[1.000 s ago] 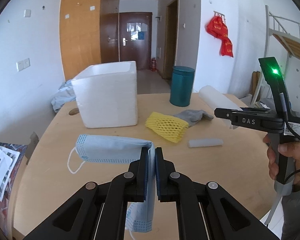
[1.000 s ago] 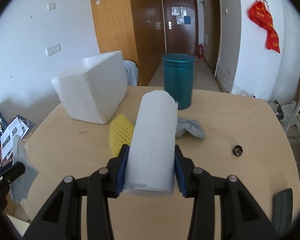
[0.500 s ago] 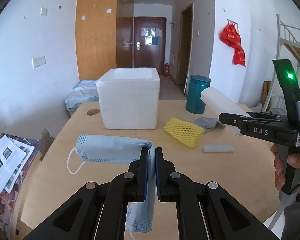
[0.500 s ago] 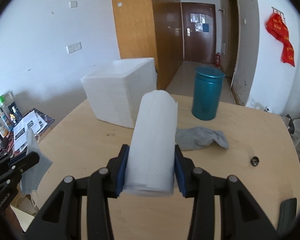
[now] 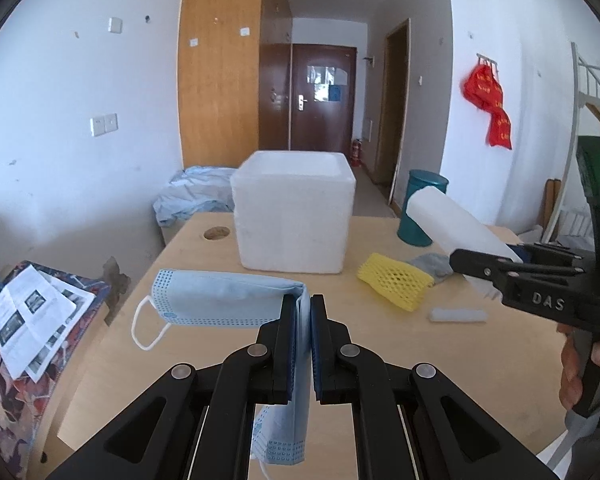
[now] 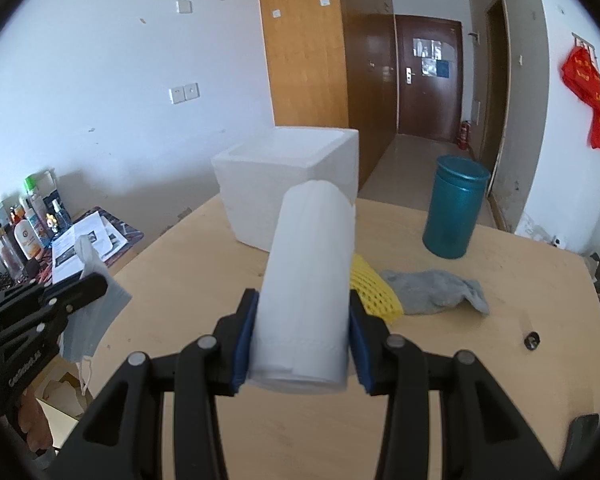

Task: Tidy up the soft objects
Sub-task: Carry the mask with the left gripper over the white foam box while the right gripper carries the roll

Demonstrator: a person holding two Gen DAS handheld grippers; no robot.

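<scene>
Left gripper (image 5: 303, 312): fingers pinched the face mask (image 5: 224, 299), draped clear of the table (image 5: 180, 340).
Right gripper (image 6: 303, 344): fingers clamped the paper roll (image 6: 310, 280), probably bound for the foam box (image 6: 296, 184).

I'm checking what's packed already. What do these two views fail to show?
- Inside of the foam box: both views, walls hide it.
- Yellow net: right view, paper roll covers part.
- Face mask: left view, left claw covers its fold.

Your left wrist cam looks down the table (image 5: 188, 344) from its near edge; your right one angles in alongside, and both catch the foam box (image 5: 294, 210) (image 6: 288, 184).
</scene>
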